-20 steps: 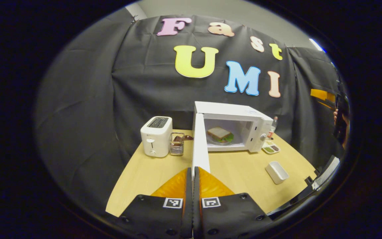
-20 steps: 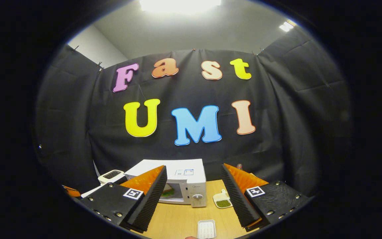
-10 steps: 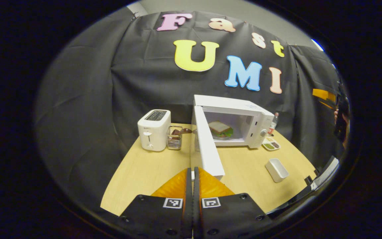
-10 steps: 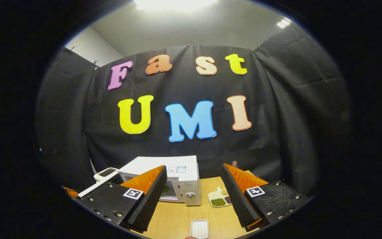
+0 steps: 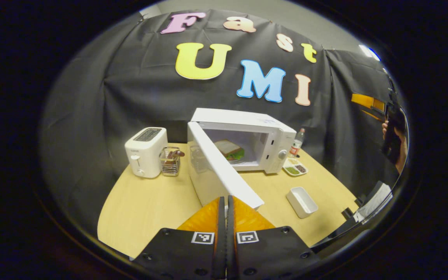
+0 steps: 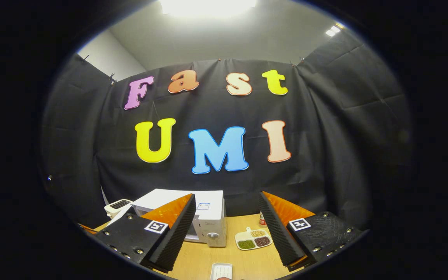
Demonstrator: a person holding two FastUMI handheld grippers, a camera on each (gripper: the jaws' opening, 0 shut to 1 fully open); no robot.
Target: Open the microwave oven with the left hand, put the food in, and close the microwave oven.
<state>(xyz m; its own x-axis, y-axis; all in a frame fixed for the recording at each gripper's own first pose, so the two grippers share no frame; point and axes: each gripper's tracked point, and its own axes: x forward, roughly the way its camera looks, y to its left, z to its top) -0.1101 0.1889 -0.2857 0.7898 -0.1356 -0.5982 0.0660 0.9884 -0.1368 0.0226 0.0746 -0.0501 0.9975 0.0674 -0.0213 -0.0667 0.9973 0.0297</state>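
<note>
Left gripper (image 5: 226, 202) pinched together at the microwave door (image 5: 224, 171) (ajar) — right gripper (image 6: 227, 221) spread wide.

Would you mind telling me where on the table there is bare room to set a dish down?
The table is bare in front of the toaster and utensil rack, left of the microwave door. Another patch lies between the door and the white tray. It is crowded by the microwave, where the divided dish and bottle sit.
</note>
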